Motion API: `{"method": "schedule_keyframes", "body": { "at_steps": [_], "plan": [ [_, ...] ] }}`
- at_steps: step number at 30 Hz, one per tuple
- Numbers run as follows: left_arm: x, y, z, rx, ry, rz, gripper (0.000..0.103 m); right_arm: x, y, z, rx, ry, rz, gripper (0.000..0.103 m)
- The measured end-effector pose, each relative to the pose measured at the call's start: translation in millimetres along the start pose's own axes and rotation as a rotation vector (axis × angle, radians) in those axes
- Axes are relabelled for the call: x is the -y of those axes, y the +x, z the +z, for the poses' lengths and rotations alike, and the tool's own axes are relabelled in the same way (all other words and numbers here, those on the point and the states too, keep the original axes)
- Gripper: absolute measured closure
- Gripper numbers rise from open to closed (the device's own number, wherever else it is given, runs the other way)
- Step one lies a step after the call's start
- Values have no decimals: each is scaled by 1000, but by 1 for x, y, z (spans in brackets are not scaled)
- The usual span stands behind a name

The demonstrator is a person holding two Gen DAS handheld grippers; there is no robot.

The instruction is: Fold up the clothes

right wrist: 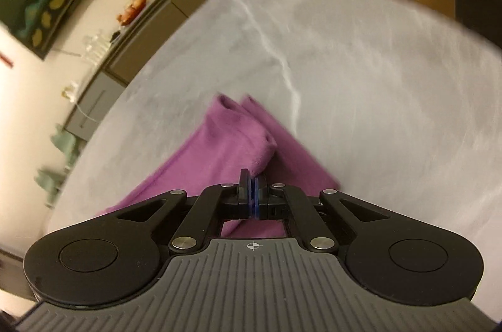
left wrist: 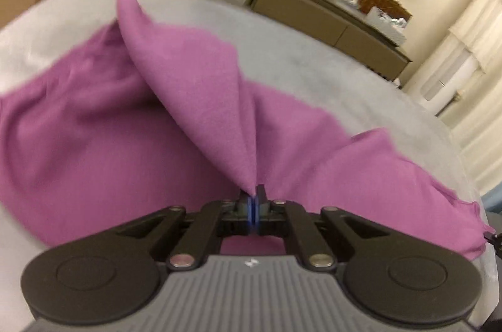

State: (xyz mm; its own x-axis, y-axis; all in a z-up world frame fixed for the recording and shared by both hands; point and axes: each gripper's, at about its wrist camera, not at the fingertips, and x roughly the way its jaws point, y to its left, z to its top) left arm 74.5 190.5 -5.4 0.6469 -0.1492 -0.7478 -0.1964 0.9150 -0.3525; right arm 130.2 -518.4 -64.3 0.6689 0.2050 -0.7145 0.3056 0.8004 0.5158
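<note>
Right, my left gripper [left wrist: 253, 194] is clamped tight on a pinched fold of the soft purple knit garment [left wrist: 194, 87], lifting it into a peaked tent above the rest of the cloth, which lies spread across the pale grey marbled tabletop [left wrist: 329, 56]. My right gripper [right wrist: 253, 176] is likewise clenched on a bunched edge of the same garment, with the fabric trailing down onto the table beneath it. Both views are slightly blurred.

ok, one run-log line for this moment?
stage: folding | left gripper: shut on purple garment, fold lifted | right gripper: shut on purple garment | surface: grey table
</note>
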Motion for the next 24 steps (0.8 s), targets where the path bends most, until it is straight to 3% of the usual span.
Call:
{"method": "schedule_keyframes", "body": {
  "at_steps": [3,6,9,11,13,15,16,19,21,24],
  "plan": [
    [2,-14,6,51,-4,-11,101,-5,-6,2,48,-10,40,103],
    [10,-38,10,96,49,-22,101,-1,-23,6,116,36,143,103],
    [15,-29,-3,53,125,16,101,8,-12,0,47,61,43,103],
    [15,-21,-10,44,139,27,101,6,-14,-2,53,59,35,103],
    [14,-29,-10,89,93,-44,101,3,-24,-2,113,61,64,103],
    [12,-40,-4,135,57,-110,101,2,-35,-2,169,82,147,103],
    [11,-41,-1,131,51,-117,101,4,-35,-2,160,87,132,103],
    [9,-16,-2,14,75,-53,101,17,-14,-3,39,103,-3,103],
    [6,4,-11,-39,87,-22,101,15,-5,-4,5,59,-84,103],
    [11,2,-18,-9,118,-9,97,-2,-4,-10,23,-44,-163,103]
  ]
}}
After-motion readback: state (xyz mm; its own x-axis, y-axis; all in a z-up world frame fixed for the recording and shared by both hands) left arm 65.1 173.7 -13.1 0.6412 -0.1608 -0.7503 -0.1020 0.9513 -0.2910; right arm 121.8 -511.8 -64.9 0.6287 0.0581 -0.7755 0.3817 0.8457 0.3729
